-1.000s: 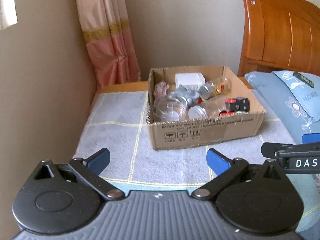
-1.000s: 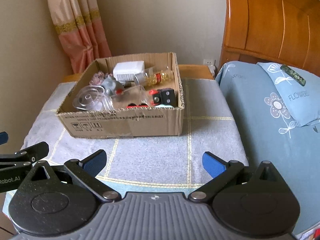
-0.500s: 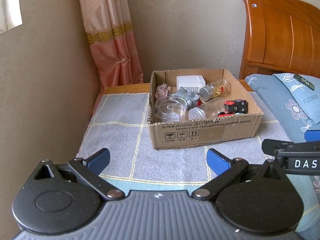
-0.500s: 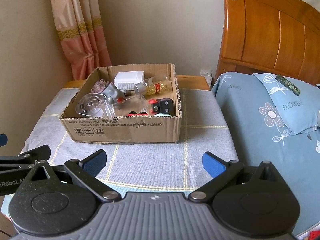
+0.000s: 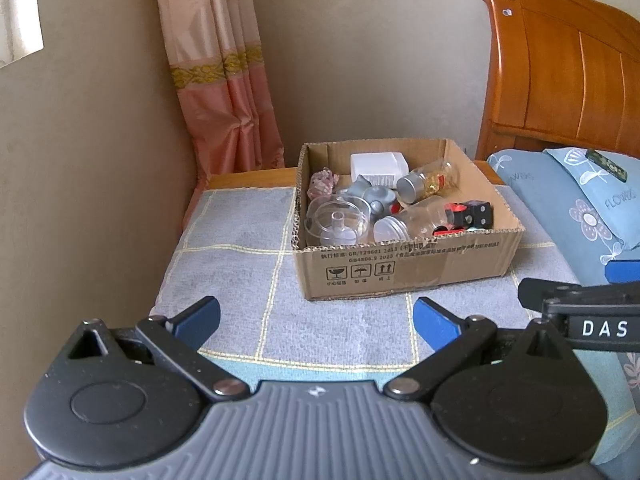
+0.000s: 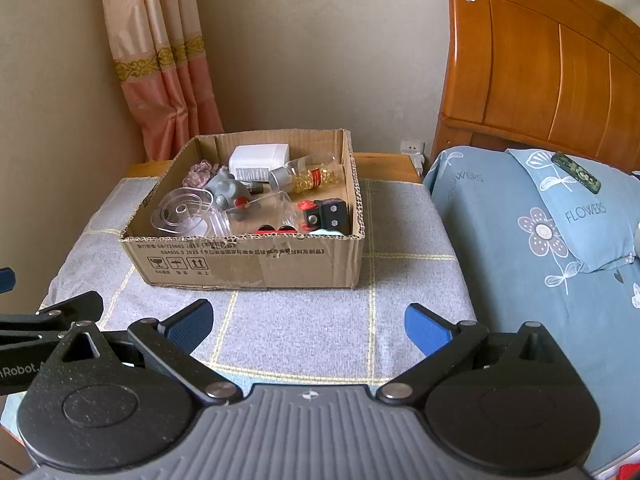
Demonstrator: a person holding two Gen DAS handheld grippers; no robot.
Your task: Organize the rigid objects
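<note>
A cardboard box [image 5: 404, 270] [image 6: 248, 262] stands on a grey checked cloth. Inside lie a white rectangular container [image 5: 378, 166] [image 6: 260, 158], a small jar with yellow contents [image 5: 426, 182] [image 6: 308, 176], a clear lid [image 5: 338, 220] [image 6: 182, 214], a clear jar [image 5: 412, 224], a grey toy [image 5: 370, 194] [image 6: 228, 188] and a black-and-red block toy [image 5: 470, 214] [image 6: 328, 214]. My left gripper [image 5: 316, 318] and right gripper [image 6: 308, 320] hover open and empty in front of the box, well short of it.
The cloth [image 6: 304, 328] covers a small wooden table in a corner. A pink curtain [image 5: 218, 80] hangs behind on the left. A bed with blue floral bedding [image 6: 540, 240] and a wooden headboard [image 6: 540, 64] lies to the right.
Both grippers have drawn back and risen, so the box looks smaller and farther off. Their jaws stay open and nothing in the box has moved.
</note>
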